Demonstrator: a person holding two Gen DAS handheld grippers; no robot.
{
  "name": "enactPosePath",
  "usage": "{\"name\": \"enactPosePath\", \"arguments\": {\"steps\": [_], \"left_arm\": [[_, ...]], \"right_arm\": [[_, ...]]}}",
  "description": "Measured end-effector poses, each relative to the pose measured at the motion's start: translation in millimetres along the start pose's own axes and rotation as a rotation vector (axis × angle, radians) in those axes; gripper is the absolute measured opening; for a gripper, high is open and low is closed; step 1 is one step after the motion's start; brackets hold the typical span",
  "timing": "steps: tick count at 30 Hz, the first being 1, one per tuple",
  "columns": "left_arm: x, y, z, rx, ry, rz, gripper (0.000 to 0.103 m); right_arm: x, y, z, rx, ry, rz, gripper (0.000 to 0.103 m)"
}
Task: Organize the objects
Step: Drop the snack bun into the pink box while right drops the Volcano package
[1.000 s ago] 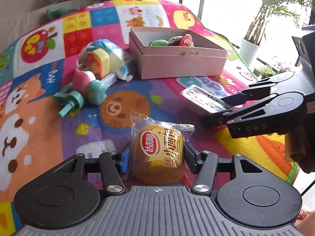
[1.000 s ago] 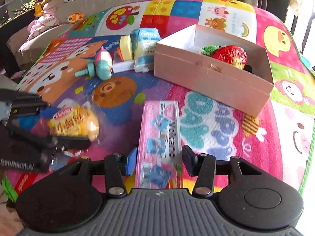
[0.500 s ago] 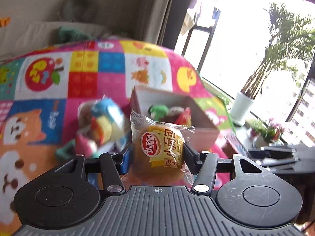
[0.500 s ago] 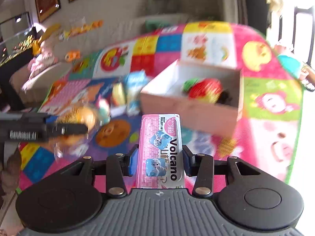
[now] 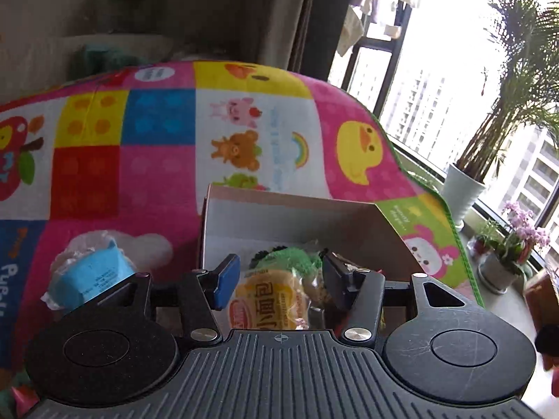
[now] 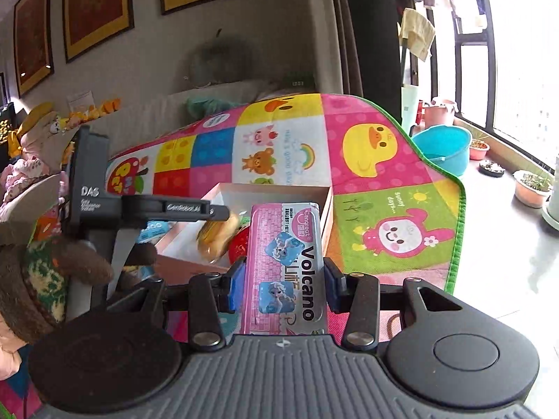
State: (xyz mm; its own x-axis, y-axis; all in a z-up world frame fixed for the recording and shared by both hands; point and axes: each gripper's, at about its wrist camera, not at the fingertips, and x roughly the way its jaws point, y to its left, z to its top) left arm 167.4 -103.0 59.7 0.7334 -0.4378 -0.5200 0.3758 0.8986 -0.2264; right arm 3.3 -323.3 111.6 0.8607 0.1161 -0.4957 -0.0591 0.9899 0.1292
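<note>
My left gripper (image 5: 279, 272) hangs over the near end of the pink cardboard box (image 5: 297, 209). It is shut on a yellow bread packet (image 5: 267, 302) that sags low between the pads, just above a green item (image 5: 290, 260) in the box. The right wrist view shows that gripper (image 6: 223, 213) from the side, with the bread packet (image 6: 216, 237) hanging under its tip inside the box (image 6: 272, 188). My right gripper (image 6: 283, 272) is shut on a pink "Volcano" packet (image 6: 290, 244), lifted and pointing at the box's near wall. A red foil item (image 6: 239, 244) lies in the box.
The box rests on a colourful play mat (image 6: 384, 181) draped over a table. A blue tissue pack (image 5: 92, 272) lies left of the box. A brown patterned sleeve (image 6: 45, 279) is at the left. A teal basin (image 6: 443, 150) and potted plants (image 5: 464, 199) stand by the window.
Both grippers lifted their packets off the mat and moved toward the box. The left one now hangs over it, and the bread sits lower between its pads.
</note>
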Motion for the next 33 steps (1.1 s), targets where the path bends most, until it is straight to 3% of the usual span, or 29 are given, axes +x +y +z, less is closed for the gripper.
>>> {"name": "enactPosePath", "arguments": {"steps": [4, 7, 12, 16, 17, 22, 26, 33], "left_arm": [[-43.7, 27.8, 16.6, -0.114, -0.149, 0.004, 0.057], [-80.1, 48.5, 20.8, -0.179, -0.190, -0.013, 0.057], [-117.9, 68.3, -5.9, -0.182, -0.154, 0.035, 0.057], [-134.1, 90.8, -34.6, -0.219, -0.109, 0.072, 0.057], [-137.1, 96.9, -41.8, -0.231, -0.093, 0.078, 0.057], [-148.9, 115.2, -74.0, -0.226, -0.030, 0.147, 0.057], [-150.1, 121.2, -91.2, -0.264, -0.016, 0.174, 0.057], [-154.1, 119.8, -91.6, -0.288, -0.025, 0.186, 0.057]], "right_arm": [[36.0, -12.0, 16.1, 0.074, 0.022, 0.008, 0.043], [72.3, -15.5, 28.9, 0.119, 0.059, 0.020, 0.043], [135.0, 2.8, 39.0, 0.101, 0.101, -0.062, 0.043], [159.9, 22.0, 34.4, 0.117, 0.179, 0.025, 0.041], [160.0, 23.5, 34.0, 0.129, 0.187, 0.038, 0.041], [147.7, 25.5, 33.1, 0.031, 0.170, -0.105, 0.042], [133.4, 21.9, 35.5, 0.016, 0.131, -0.091, 0.056], [141.3, 25.1, 35.9, 0.069, 0.165, -0.026, 0.057]]}}
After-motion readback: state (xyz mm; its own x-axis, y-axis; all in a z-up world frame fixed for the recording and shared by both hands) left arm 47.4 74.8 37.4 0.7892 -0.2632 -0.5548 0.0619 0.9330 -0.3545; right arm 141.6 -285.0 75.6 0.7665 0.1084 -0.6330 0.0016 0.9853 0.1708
